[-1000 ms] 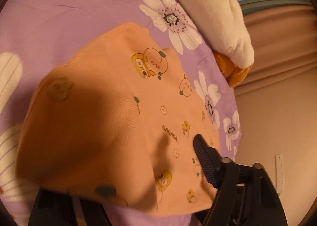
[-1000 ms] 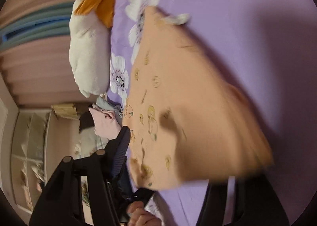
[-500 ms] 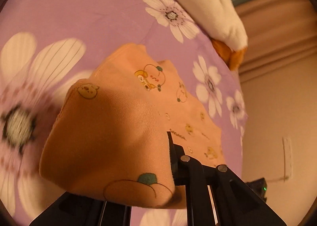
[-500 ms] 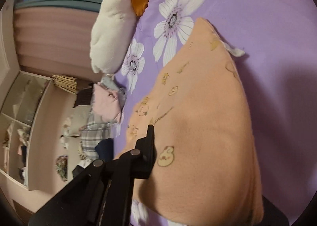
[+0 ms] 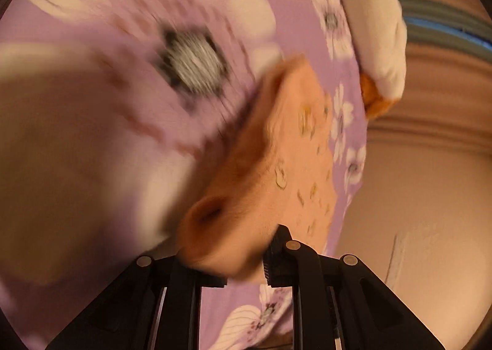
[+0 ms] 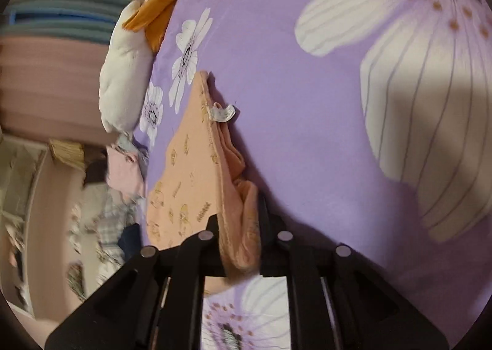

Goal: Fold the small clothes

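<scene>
Both grippers clamp one end of the orange garment: left gripper (image 5: pixel 243 261), right gripper (image 6: pixel 240 245). The garment (image 6: pixel 190 165) stretches straight away over the purple bedsheet (image 6: pixel 307 104), long axis toward the far plush toy (image 6: pixel 126 73).

One peach garment (image 6: pixel 184 178), one plush toy (image 6: pixel 126 73) (plus approx. one clothes pile (image 6: pixel 123 165)).

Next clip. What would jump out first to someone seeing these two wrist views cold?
The orange garment with small cartoon prints, bunched between the fingers of both the right gripper and the left gripper; its white tag sticks out at the far end. Under it lies a purple sheet with big white daisies. At the sheet's far edge rests a white and orange plush toy.
</scene>
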Motion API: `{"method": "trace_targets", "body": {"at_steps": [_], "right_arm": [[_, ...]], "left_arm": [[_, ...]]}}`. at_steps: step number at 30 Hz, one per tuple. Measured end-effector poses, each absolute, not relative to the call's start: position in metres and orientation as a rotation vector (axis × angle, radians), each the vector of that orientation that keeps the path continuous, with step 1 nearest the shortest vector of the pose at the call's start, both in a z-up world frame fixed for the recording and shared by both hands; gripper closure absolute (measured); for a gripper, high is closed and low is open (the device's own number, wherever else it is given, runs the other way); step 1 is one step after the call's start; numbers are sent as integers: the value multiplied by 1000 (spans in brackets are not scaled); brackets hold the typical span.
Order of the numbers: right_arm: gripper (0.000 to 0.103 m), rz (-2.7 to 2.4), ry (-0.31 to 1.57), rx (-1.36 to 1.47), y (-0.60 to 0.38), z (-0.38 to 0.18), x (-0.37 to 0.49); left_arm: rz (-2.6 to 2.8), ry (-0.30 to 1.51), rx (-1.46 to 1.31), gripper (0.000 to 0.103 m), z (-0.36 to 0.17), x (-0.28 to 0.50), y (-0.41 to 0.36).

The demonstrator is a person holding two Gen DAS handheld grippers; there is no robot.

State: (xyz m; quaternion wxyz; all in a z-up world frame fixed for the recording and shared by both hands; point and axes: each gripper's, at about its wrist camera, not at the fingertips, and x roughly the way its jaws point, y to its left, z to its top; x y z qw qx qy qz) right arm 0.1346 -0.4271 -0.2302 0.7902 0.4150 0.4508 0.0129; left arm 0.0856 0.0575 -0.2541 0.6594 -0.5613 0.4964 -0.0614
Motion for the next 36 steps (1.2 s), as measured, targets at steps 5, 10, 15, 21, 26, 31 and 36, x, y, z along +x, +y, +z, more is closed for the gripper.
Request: {"method": "trace_targets", "body": {"at_steps": [5,10,15,21,26,31,36], "right_arm": [[86,-336,771,500,-432,-179,123],[86,-203,789,577,-417,-185,138],[86,-114,837,429,-373,-186,169],[86,-50,862,367,-359,-192,187],[85,-79,881,340,-356,-200,196],[81,-65,875,389,-357,-197,193],[76,-46,875,439,-357,-199,184]], "left_arm": [[123,814,-1144,85,-210,66,115],[-114,773,-1110,85,-188,114,109],[-208,805,-818,85,-167,167,60],[-222,952,-591,85,-194,232,14],[-82,1032,-559,85,-236,248,34],[179,924,-650,84,-210,212,94],[-162,1075,-951,45,-230,184,104]]}}
